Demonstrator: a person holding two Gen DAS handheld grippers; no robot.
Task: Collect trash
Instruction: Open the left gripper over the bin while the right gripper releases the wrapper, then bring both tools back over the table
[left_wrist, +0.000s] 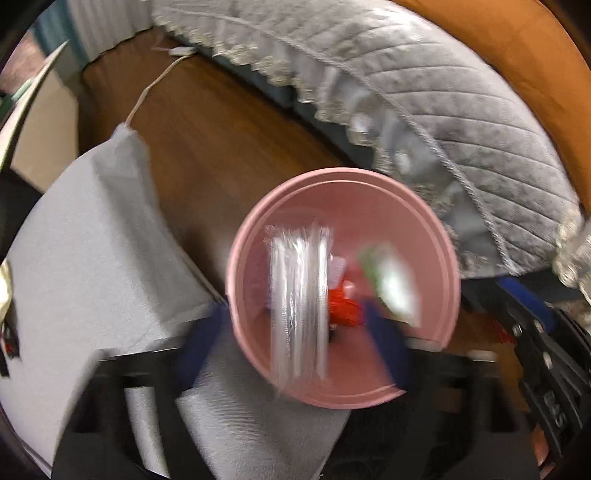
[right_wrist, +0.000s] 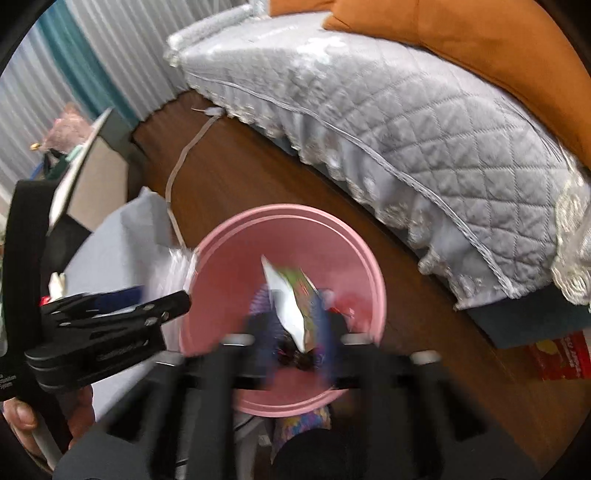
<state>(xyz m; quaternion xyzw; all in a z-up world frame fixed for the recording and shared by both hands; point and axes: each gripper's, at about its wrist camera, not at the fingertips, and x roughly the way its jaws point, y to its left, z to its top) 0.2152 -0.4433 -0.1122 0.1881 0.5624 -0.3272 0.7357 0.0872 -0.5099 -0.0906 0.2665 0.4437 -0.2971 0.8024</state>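
Observation:
A pink bin (left_wrist: 436, 236) stands on the wooden floor; it also shows in the right wrist view (right_wrist: 229, 266). My left gripper (left_wrist: 295, 332) is open above it, and a clear crinkled plastic wrapper (left_wrist: 299, 306) hangs blurred between its blue fingers (left_wrist: 388, 347), apart from both. Red trash (left_wrist: 343, 306) lies in the bin. My right gripper (right_wrist: 295, 332) is shut on a white and green snack wrapper (right_wrist: 291, 306) over the bin. The left gripper shows in the right wrist view (right_wrist: 110, 325) at the bin's left rim.
A grey quilted sofa cover (right_wrist: 406, 140) with an orange cushion (right_wrist: 498, 48) runs along the right. A grey cloth (left_wrist: 92, 240) lies left of the bin. A white cord (right_wrist: 184, 155) crosses the floor. A red packet (right_wrist: 557, 354) lies at the right.

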